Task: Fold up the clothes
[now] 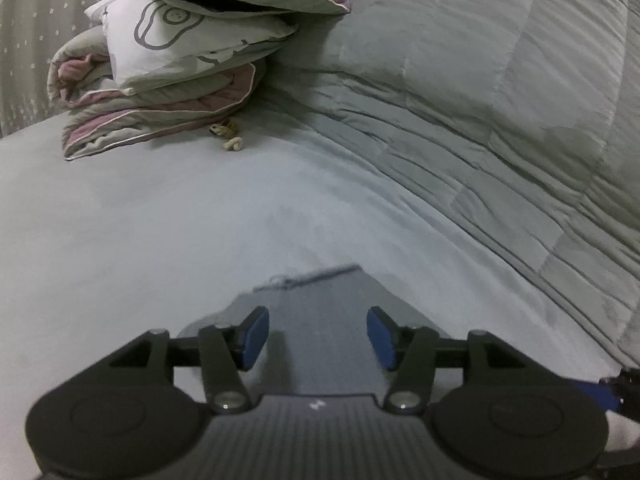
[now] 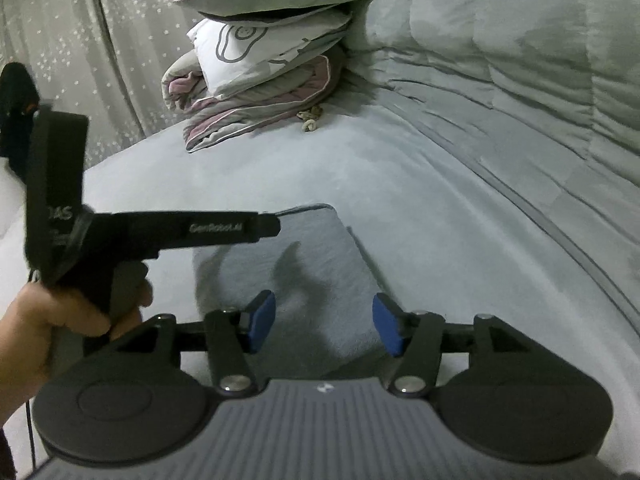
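A folded grey garment [image 2: 304, 272] lies flat on the pale bed sheet [image 2: 360, 168]. In the left wrist view the same grey garment [image 1: 320, 312] shows beneath and ahead of the fingers, with a hemmed edge on its far side. My left gripper [image 1: 318, 338] hovers over it, open, with nothing between the blue pads [image 1: 254, 338]. My right gripper [image 2: 324, 328] is open too, above the near part of the garment, its pads clear of the cloth. The left gripper's black body [image 2: 168, 232], held by a hand [image 2: 44, 328], appears at the left of the right wrist view.
A stack of folded bedding and pillows [image 1: 180, 60] sits at the far end of the bed, with a small beige object [image 1: 228, 136] beside it. A quilted grey duvet [image 1: 500, 112] is bunched along the right. A star-patterned curtain [image 2: 100, 40] hangs at the left.
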### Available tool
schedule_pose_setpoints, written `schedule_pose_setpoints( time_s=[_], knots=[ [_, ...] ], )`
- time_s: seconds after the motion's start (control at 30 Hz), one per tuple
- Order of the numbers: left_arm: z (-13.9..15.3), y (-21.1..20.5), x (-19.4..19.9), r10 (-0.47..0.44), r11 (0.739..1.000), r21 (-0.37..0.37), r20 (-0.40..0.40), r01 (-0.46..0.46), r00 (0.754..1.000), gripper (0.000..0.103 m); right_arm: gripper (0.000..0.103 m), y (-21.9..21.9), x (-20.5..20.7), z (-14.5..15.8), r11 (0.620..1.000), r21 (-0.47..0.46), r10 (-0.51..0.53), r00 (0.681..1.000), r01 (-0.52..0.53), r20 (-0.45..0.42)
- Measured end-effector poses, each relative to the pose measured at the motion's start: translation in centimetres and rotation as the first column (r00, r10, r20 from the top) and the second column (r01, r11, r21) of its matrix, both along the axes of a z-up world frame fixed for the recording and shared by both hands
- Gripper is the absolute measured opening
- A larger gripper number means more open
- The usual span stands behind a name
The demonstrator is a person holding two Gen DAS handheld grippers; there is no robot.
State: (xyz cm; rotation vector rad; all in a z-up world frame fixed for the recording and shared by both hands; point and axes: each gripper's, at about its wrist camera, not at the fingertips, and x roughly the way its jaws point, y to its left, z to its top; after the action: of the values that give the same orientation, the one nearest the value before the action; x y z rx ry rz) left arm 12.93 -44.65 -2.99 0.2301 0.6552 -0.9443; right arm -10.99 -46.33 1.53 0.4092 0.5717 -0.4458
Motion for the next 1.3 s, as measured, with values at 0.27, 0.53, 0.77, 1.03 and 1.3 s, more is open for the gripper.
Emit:
schedule_pose_setpoints(
  time_s=[0.27, 0.53, 0.77, 1.03, 1.3],
  knots=[
    [2.6, 3.4, -3.6, 0.009, 0.999, 0.053, -0.026, -0.007, 1.0, 0.064, 0.066, 2.7, -2.0, 3.0, 0.999, 0.012, -0.052, 0.998, 0.052, -0.021],
    [4.4, 7.8, -6.4, 0.037, 0.994, 0.108, -0.018, -0.035, 0.999, 0.069, 0.075, 6.8, -3.9, 4.8, 0.989, -0.031, -0.148, 0.987, 0.146, -0.059],
    [4.0, 11.2, -8.8, 0.09, 0.985, 0.153, -0.032, -0.084, 0.995, 0.091, 0.086, 8.7, -5.7, 4.1, 0.975, 0.046, -0.216, 0.975, 0.219, -0.056],
    [2.9, 15.0, -10.2, 0.166, 0.978, 0.137, -0.07, -0.155, 0.984, 0.102, 0.103, 11.0, -6.2, 5.3, 0.968, -0.063, -0.25, 0.963, 0.245, -0.101],
    [3.1, 16.0, -12.7, 0.163, 0.962, 0.21, 0.068, -0.174, 0.984, 0.102, 0.103, 13.7, -6.1, 7.2, 0.978, -0.138, -0.175, 0.975, 0.156, -0.135]
  ],
)
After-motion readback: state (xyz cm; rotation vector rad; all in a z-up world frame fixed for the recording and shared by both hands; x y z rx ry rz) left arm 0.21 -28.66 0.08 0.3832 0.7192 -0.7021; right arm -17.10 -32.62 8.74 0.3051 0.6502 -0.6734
